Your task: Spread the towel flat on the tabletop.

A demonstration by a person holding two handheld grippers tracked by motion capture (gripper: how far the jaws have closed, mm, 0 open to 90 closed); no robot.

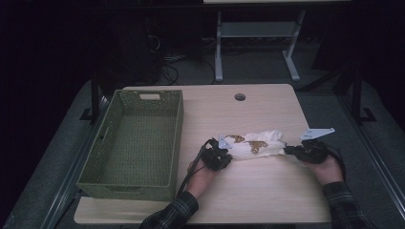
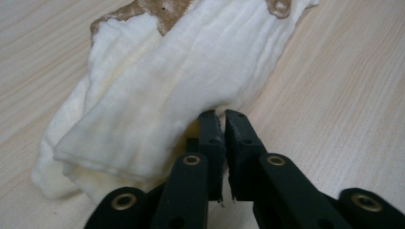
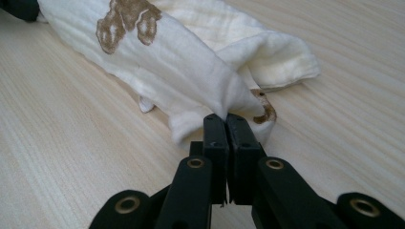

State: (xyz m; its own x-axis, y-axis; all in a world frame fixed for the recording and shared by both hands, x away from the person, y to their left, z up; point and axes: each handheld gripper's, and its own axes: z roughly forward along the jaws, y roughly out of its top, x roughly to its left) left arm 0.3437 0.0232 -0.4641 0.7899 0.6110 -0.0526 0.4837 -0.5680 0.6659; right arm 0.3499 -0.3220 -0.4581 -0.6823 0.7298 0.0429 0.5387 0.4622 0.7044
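Green woven basket (image 1: pixel 133 143) left on wooden table (image 1: pixel 267 191), well apart.

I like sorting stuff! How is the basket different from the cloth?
The basket is green, the cloth white with brown prints. The basket is stiff and woven, the cloth soft and crumpled. No hand-held gripper touches the basket; both pinch the cloth. Both rest on the table.

One cloth (image 1: pixel 255 143) (white, brown-printed), one green basket (image 1: pixel 135 143), two hand-held grippers.
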